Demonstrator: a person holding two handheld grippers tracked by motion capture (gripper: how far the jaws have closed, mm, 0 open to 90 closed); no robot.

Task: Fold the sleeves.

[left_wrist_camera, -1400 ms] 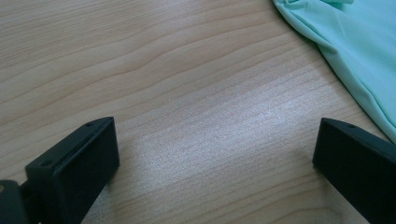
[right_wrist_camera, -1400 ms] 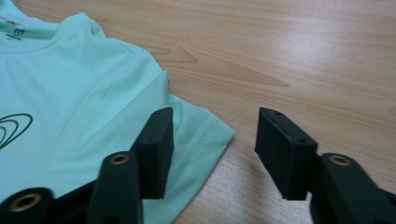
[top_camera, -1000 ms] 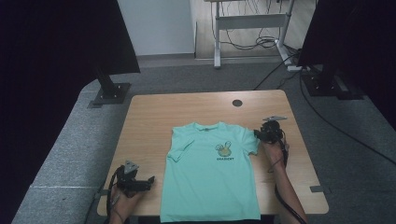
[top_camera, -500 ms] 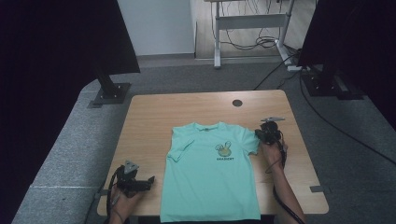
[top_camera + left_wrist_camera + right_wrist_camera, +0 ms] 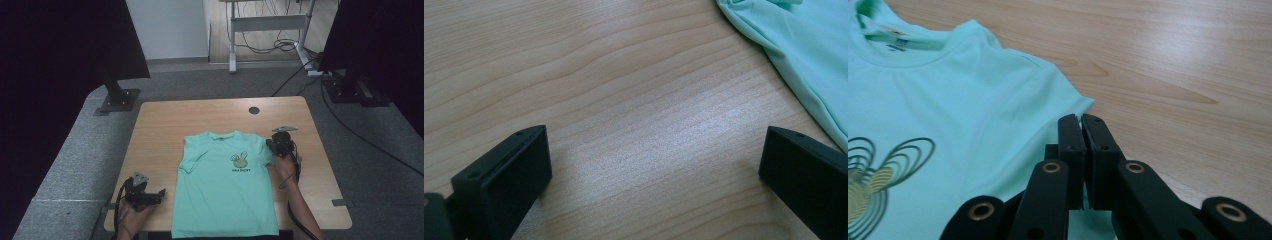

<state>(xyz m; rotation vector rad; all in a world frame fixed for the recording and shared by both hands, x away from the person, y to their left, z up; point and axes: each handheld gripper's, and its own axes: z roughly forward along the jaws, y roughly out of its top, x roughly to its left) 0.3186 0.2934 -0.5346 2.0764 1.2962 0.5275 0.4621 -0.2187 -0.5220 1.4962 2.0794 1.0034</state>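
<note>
- high view: a mint t-shirt (image 5: pixel 225 187) lies flat, front up, on the wooden surface (image 5: pixel 160 130). the right gripper (image 5: pixel 280 144) sits at the shirt's sleeve edge; the left gripper (image 5: pixel 150 195) rests beside the shirt's lower hem, apart from it.
- left gripper view: jaws stand wide over bare wood, with the t-shirt (image 5: pixel 794 45) off to one side.
- right gripper view: jaws have just closed, pressed together at the t-shirt (image 5: pixel 948 100) sleeve edge; whether cloth is pinched, cannot tell.

The short-sleeved cotton T-shirt (image 5: pixel 225 185) is plain mint green, with a chest print of olive and yellow concentric loops. The rectangular wooden desk (image 5: pixel 160 130) is pale beech with darker wavy grain. Both claw jaws are matt black; the carpeted floor (image 5: pixel 70 165) is speckled grey.
</note>
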